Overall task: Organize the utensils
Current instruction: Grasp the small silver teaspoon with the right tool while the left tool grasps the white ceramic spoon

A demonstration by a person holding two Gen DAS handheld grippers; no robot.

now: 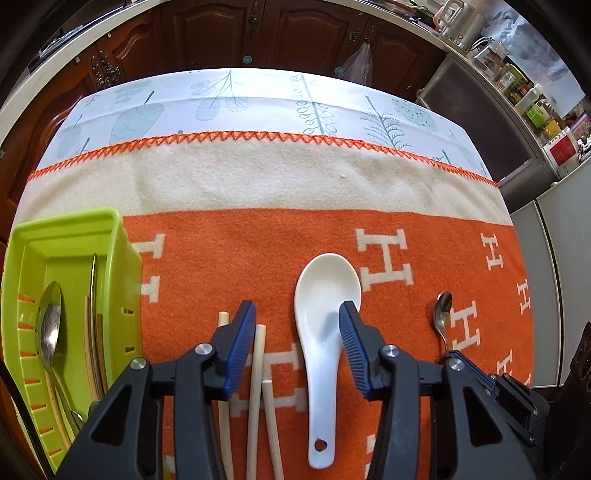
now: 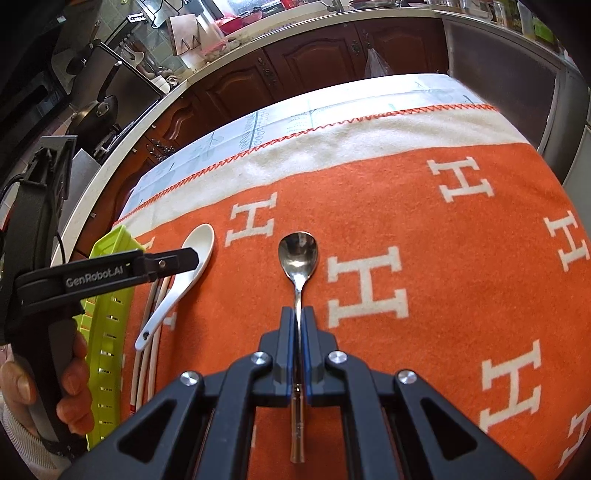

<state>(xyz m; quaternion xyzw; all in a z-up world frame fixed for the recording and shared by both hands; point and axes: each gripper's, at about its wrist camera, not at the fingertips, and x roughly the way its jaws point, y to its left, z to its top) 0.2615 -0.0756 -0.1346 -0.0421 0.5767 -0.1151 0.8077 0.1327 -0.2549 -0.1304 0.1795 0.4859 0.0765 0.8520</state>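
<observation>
My left gripper (image 1: 297,314) is open above a white ceramic spoon (image 1: 321,354) lying on the orange blanket; one finger is over its bowl, the other over the wooden chopsticks (image 1: 256,387) to its left. The white spoon also shows in the right wrist view (image 2: 181,273). A lime green utensil tray (image 1: 22,332) at the left holds a metal spoon (image 1: 48,325) and other utensils. My right gripper (image 2: 298,314) is shut on the handle of a small metal spoon (image 2: 297,254), whose bowl points away. That spoon shows in the left wrist view (image 1: 442,314).
The orange blanket with white H letters (image 2: 424,221) covers the table, with a cream band and leaf-print cloth (image 1: 258,99) beyond. Dark wooden cabinets (image 1: 295,33) stand behind the table. The green tray's side (image 2: 107,332) is beside the left gripper body (image 2: 110,273).
</observation>
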